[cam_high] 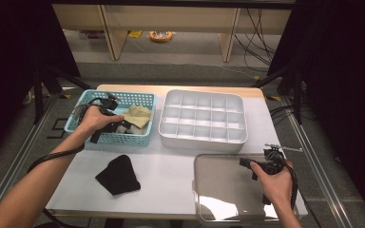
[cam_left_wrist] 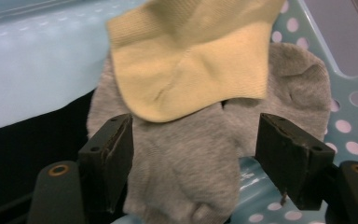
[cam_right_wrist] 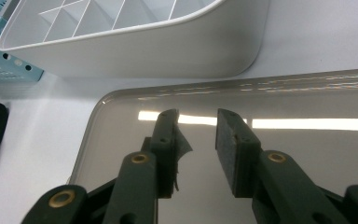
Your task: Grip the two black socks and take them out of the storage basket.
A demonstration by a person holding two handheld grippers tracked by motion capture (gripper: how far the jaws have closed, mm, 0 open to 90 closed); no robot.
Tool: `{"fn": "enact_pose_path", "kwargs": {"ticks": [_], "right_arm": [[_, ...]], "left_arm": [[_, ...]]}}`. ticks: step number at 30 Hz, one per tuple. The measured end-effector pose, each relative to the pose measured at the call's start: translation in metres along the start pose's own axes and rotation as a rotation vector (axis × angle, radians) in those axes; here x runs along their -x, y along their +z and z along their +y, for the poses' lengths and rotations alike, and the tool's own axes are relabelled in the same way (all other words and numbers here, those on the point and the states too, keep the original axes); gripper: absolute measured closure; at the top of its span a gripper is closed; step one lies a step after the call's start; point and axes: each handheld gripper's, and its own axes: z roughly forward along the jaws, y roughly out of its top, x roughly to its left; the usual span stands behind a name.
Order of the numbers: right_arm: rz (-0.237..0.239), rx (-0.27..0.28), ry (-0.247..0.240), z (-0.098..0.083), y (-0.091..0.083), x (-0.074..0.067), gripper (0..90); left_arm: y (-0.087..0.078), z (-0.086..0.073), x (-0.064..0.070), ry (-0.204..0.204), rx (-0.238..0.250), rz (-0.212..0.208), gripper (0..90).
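Grey sock [cam_left_wrist: 186,163] under a yellow sock [cam_left_wrist: 191,60] lies in the turquoise basket [cam_high: 140,137] at far left between the open, unpressing left gripper [cam_left_wrist: 196,149], while the right gripper [cam_right_wrist: 196,149] gapes empty over the near-right tray [cam_right_wrist: 307,140]; no writing is readable.

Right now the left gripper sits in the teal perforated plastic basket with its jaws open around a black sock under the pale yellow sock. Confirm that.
Not quite: the sock between the open jaws of the left gripper is a grey knitted sock, not a black one, as the left gripper view shows. It does lie under the pale yellow sock in the teal perforated plastic basket.
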Motion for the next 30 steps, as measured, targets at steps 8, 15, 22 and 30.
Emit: {"fn": "enact_pose_path", "kwargs": {"ticks": [8,15,22,30], "right_arm": [[0.001,0.0,-0.001,0.0,0.0,0.0,69.3],[-0.001,-0.008,0.014,0.0,-0.002,0.0,69.3],[-0.005,-0.007,0.012,0.0,-0.001,0.0,69.2],[-0.004,0.006,-0.007,0.0,0.0,0.001,69.2]], "left_arm": [[0.006,0.004,0.016,0.006,-0.061,-0.002,46.2],[0.008,0.008,0.02,0.028,-0.09,0.004,68.3],[0.009,0.01,0.022,0.042,-0.13,0.009,86.6],[0.006,0.012,0.023,0.036,-0.107,0.004,89.1]]}}
